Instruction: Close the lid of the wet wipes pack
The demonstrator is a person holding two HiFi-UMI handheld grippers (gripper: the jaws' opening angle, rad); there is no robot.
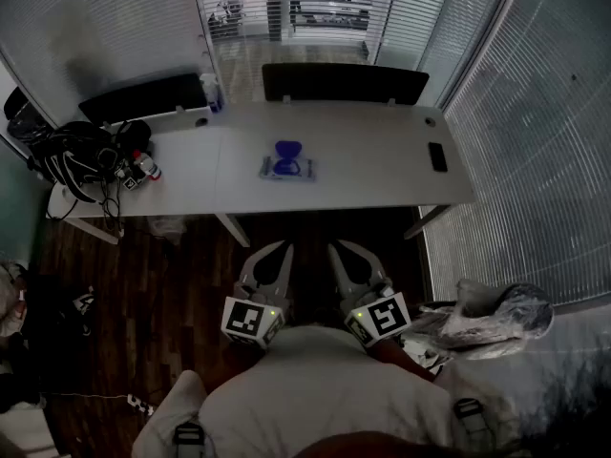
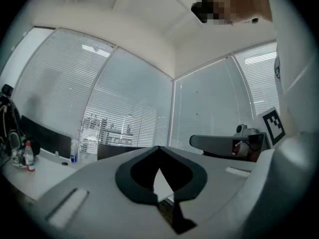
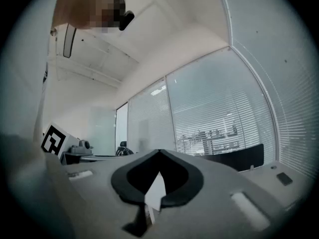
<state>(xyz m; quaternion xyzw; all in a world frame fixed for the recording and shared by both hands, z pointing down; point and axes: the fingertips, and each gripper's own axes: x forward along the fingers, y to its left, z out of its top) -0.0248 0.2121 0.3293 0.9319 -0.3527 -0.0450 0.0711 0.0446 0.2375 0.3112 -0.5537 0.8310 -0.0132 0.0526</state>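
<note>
A long, smooth white desk (image 1: 344,160) stands before slatted blinds (image 1: 535,141). Well short of its near edge, the left gripper (image 1: 284,248) and right gripper (image 1: 336,248) hang empty, curved grey fingers pressed tip to tip. A flat, glossy wet wipes pack (image 1: 286,169) lies mid-desk, its rounded blue lid (image 1: 286,152) standing up.

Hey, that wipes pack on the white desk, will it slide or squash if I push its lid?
The wet wipes pack looks like a flat soft pouch, so it probably gives under pressure. It lies unbraced on the smooth white desk, so it may slide.
</note>
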